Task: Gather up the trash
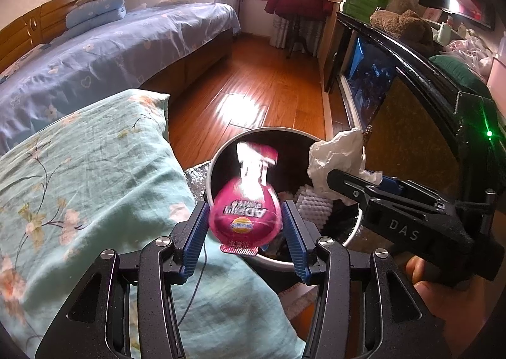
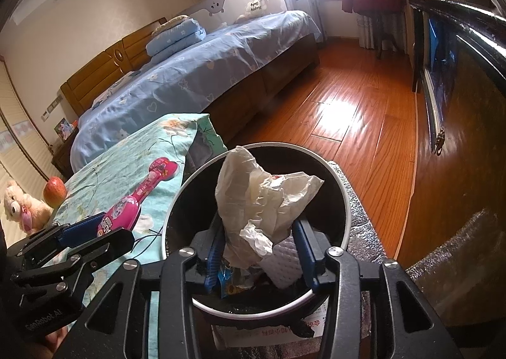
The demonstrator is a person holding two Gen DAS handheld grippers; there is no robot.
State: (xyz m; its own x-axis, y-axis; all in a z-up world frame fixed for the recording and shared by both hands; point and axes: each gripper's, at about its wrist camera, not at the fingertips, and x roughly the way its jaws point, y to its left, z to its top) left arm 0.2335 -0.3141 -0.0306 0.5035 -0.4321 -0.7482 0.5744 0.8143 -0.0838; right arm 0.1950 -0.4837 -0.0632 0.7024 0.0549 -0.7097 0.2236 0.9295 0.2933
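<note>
My left gripper [image 1: 245, 219] is shut on a pink drink pouch [image 1: 245, 210], held beside the rim of the round trash bin [image 1: 221, 153]. The pouch also shows in the right wrist view [image 2: 139, 197], lying over the floral cloth with the left gripper [image 2: 91, 232] on its base. My right gripper [image 2: 259, 242] is shut on crumpled white paper [image 2: 259, 197] and holds it over the bin's opening [image 2: 344, 201]. In the left wrist view the paper [image 1: 335, 163] sticks up from the right gripper [image 1: 357, 178]. Wrappers and white foam [image 2: 284, 264] lie inside the bin.
A floral teal cloth [image 1: 88, 175] covers the surface to the left of the bin. An apple [image 2: 54, 191] and a teddy bear [image 2: 22, 205] sit at its far left end. A blue bed [image 2: 202, 64] stands behind. A dark cabinet [image 1: 411, 80] lines the right; wooden floor [image 2: 354, 112] lies between.
</note>
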